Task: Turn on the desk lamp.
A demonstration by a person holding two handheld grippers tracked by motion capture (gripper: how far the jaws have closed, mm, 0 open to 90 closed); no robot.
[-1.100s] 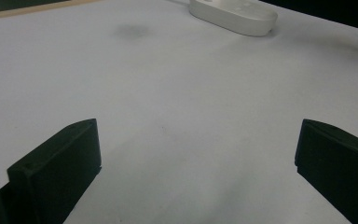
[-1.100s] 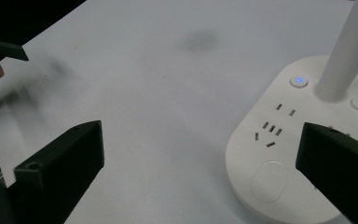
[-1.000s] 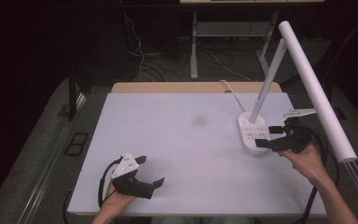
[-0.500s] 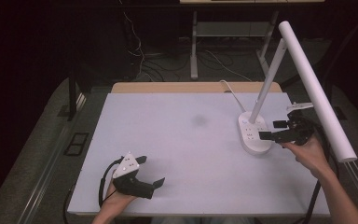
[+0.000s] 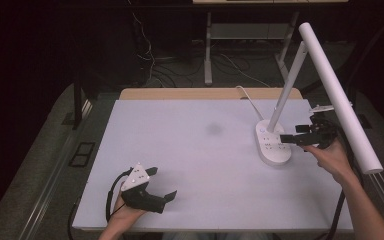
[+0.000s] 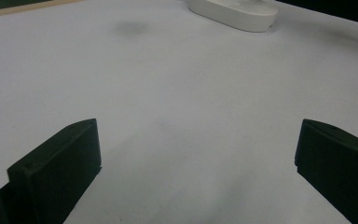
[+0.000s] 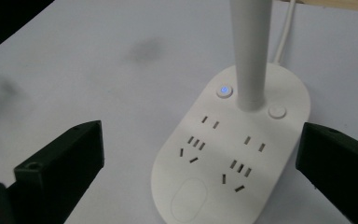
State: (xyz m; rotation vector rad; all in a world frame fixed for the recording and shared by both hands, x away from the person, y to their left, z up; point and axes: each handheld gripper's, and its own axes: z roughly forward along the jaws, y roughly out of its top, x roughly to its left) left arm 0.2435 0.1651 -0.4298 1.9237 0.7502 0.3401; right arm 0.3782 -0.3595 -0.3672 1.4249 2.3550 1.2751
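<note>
Broadly, your desk [image 5: 190,165] lies white and bare, leaving free room around the desk lamp [image 5: 325,85] at its right side. Its oval base [image 7: 233,154], carrying sockets and a lit blue button [image 7: 224,90], sits flat with the stem upright. Your right hand-held gripper [image 5: 291,139] hovers just beside that base, jaws spread wide, seemingly lined up to reach it. Your left hand-held gripper [image 5: 167,196] rests near the front edge, jaws apart, apparently parked.
</note>
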